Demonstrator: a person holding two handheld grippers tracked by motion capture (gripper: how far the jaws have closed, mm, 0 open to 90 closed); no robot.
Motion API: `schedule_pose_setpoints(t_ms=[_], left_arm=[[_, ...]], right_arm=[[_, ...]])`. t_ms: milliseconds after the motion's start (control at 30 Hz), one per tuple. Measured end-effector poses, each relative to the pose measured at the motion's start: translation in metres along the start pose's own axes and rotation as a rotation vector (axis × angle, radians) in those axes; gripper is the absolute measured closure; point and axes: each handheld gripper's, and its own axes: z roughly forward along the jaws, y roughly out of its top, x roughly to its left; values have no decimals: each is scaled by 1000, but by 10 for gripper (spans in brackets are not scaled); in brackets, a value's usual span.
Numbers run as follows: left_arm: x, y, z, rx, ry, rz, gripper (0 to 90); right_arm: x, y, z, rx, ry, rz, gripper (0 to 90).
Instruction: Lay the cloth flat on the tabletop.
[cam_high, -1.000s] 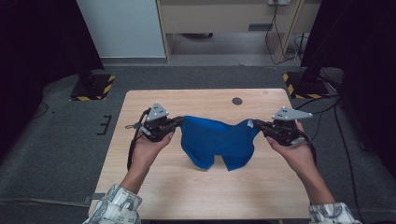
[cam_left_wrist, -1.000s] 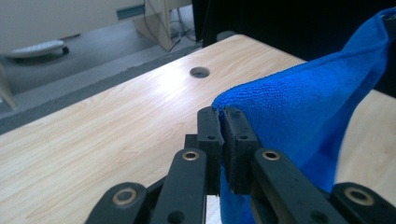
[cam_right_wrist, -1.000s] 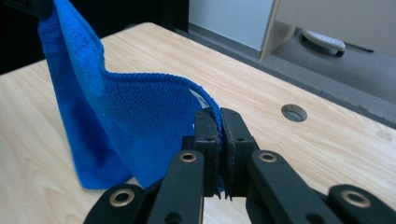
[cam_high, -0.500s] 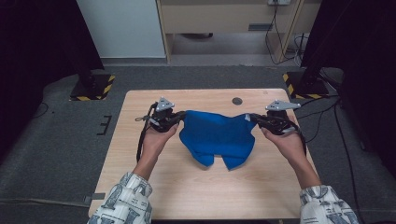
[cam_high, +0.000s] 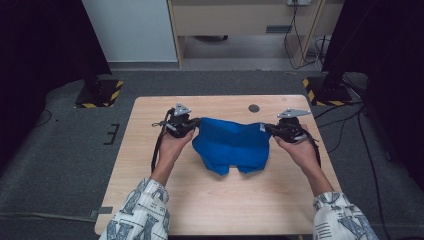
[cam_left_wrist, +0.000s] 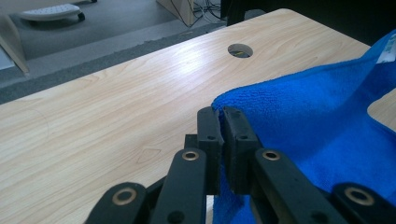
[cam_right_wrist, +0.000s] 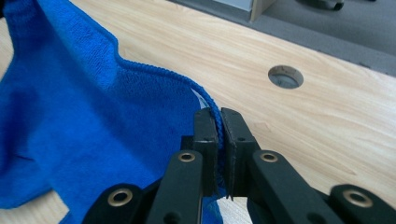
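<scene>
the blue cloth (cam_high: 231, 144) hung between the two grippers, a little above the wooden table (cam_high: 150, 150), and its low part drooped down toward the person. its long way ran from side to side, from one gripper to the other. the left gripper (cam_high: 186, 124) pinched the left top corner tight, and in the left gripper view the cloth (cam_left_wrist: 322, 116) spread away from the squeezed jaws. the right gripper (cam_high: 278, 130) pinched the right top corner tight too, with the blue edge (cam_right_wrist: 93, 116) running off from its jaws. each hand was as near to the cloth as the other, one at each end. i think the cloth was about to be laid flat, so both ends would need to go down evenly. the table was pale wood with a small round hole (cam_high: 254, 108) near the far edge, just behind the cloth. around the table lay grey carpet (cam_high: 65, 150), with dark stands and cables at the sides.
</scene>
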Motion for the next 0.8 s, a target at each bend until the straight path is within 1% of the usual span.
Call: schedule_pose_setpoints(t_ms=[100, 200, 300, 400, 467, 567, 667, 733, 767, 800], left_arm=[[1, -1, 7, 16, 6, -2, 854], [1, -2, 10, 24, 12, 2, 854], [3, -4, 17, 35, 17, -1, 854], [7, -7, 25, 54, 26, -17, 854], [9, -8, 29, 61, 28, -17, 854], [12, -11, 34, 72, 36, -19, 854], [17, -15, 38, 97, 46, -24, 853], [20, -17, 41, 111, 53, -42, 847], [21, -19, 43, 112, 52, -50, 831], [22, -19, 44, 114, 61, -51, 792]], right_arm=[[-2, -3, 7, 17, -5, 12, 857], [-3, -3, 11, 30, -15, 6, 856], [-5, -4, 14, 40, -25, 32, 853], [-8, -3, 18, 67, -41, 52, 850], [-8, -4, 22, 79, -44, 53, 849], [-9, -5, 33, 101, -46, 46, 850], [-10, -7, 48, 114, -48, 49, 860], [-11, -7, 55, 128, -48, 40, 857], [-11, -8, 59, 140, -50, 40, 842], [-12, -8, 63, 144, -61, 39, 807]])
